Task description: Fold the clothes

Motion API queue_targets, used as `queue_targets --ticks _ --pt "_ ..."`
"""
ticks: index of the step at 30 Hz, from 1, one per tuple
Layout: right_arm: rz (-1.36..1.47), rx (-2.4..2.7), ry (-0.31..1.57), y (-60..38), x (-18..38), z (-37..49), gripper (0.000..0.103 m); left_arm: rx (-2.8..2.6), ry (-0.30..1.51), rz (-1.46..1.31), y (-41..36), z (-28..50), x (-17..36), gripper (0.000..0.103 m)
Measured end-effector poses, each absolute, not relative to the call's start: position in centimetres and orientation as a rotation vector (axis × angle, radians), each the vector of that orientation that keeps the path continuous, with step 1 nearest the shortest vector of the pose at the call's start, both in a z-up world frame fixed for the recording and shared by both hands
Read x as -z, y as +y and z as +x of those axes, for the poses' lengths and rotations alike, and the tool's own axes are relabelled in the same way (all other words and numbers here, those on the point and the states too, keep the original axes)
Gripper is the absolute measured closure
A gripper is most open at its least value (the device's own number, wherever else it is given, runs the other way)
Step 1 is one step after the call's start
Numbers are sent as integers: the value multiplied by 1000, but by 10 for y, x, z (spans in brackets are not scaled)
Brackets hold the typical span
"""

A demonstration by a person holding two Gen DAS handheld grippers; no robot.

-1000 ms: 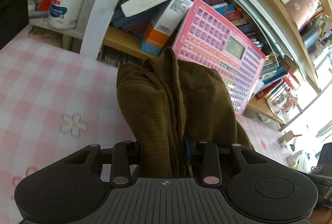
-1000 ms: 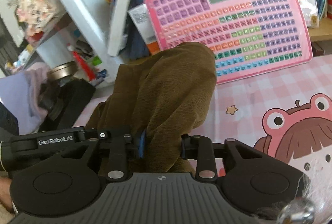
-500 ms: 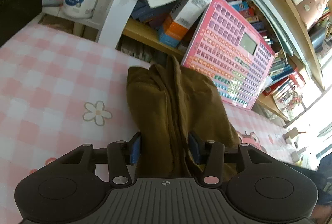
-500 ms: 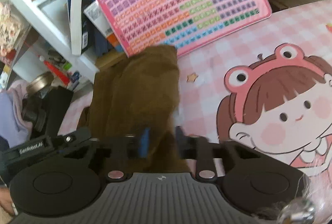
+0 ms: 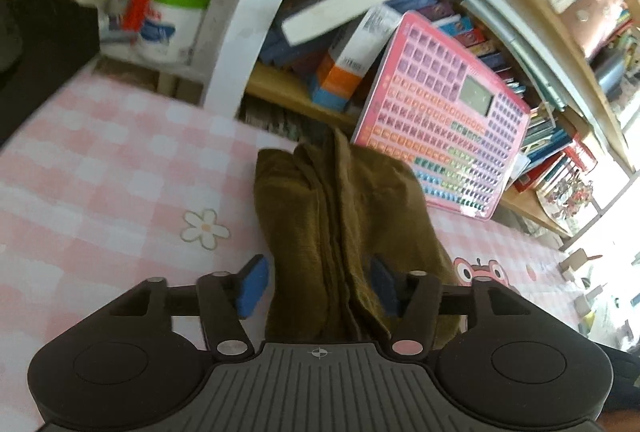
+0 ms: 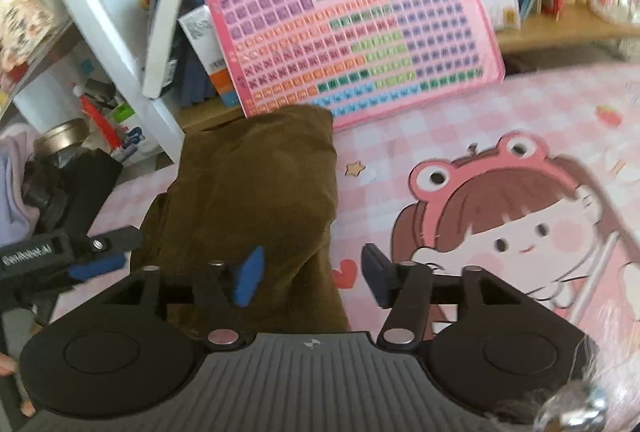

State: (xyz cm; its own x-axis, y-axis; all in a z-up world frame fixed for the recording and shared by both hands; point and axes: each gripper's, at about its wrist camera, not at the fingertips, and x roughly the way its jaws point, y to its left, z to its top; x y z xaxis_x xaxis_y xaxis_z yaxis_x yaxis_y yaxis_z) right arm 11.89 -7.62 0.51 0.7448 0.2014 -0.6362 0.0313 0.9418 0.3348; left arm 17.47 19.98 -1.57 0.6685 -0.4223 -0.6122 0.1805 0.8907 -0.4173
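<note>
A brown ribbed garment (image 5: 340, 216) lies folded into a long strip on the pink checked tablecloth (image 5: 100, 172), its far end by the shelf. My left gripper (image 5: 318, 278) straddles its near end. Its jaws are opening: the left pad stands off the cloth and the right pad rests beside a fold without pinching. In the right wrist view the garment (image 6: 256, 192) lies to the left. My right gripper (image 6: 312, 272) is at its near right edge, jaws opening, one pad over the cloth, the other over the tablecloth. The left gripper (image 6: 106, 252) shows at the far left.
A pink keyboard toy (image 5: 444, 124) leans on the bookshelf (image 5: 280, 92) just behind the garment. A white post (image 5: 256, 16), books, a green-lidded jar (image 5: 172, 20) and a black camera (image 6: 52, 192) crowd the back left. A cartoon girl print (image 6: 500, 224) covers the tablecloth to the right.
Both grippers were shut on the garment and holding it up; now both have widened and drawn back, and the garment lies flat on the table.
</note>
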Motion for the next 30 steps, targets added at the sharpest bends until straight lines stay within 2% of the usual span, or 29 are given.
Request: queue_targets --ticks 2,6,13,24,30 --pt "291 -84 713 -73 -8 104 40 340 748 -306 199 160 10 32" --pt "229 -70 697 -67 -10 75 39 330 742 -249 193 131 7 27" --pt "281 -21 716 -70 -2 38 38 331 780 -228 183 87 13 27" --pt "269 -16 778 -66 14 7 38 311 817 -167 173 61 20 27" --pt "221 4 785 -62 14 0 29 306 816 -113 164 47 22 27"
